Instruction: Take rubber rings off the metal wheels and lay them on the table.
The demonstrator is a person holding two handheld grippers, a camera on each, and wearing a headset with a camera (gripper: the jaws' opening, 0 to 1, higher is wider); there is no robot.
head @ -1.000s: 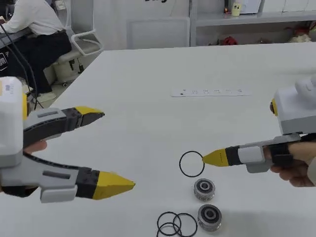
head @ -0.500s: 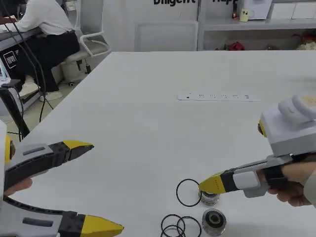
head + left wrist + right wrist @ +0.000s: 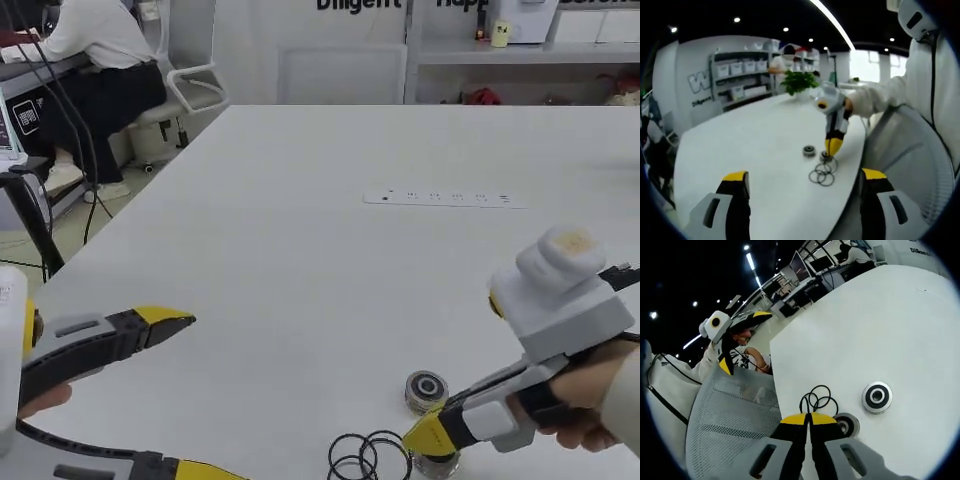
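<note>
Two metal wheels stand near the white table's [image 3: 300, 260] front edge: one [image 3: 427, 388] [image 3: 877, 397] in the open, the other [image 3: 437, 463] [image 3: 846, 424] partly under my right gripper's tip. A pile of black rubber rings [image 3: 362, 456] [image 3: 817, 399] [image 3: 822, 175] lies just left of them. My right gripper [image 3: 425, 435] [image 3: 809, 416] [image 3: 832, 146] is shut, its tip low at the pile's right edge, with one thin ring seemingly pinched in it and lying over the others. My left gripper [image 3: 195, 395] [image 3: 805, 175] hovers wide open at the near left, holding nothing.
A white power strip [image 3: 443, 198] lies farther back on the table. A person [image 3: 90, 45] sits at a desk at the far left beside a white chair [image 3: 190, 85]. A mesh chair [image 3: 725, 420] stands close to the table's front edge.
My right gripper has carried the black ring from above the wheels down and toward me, onto the pile of rings. The head camera has tilted, and the left gripper sits lower in view.
</note>
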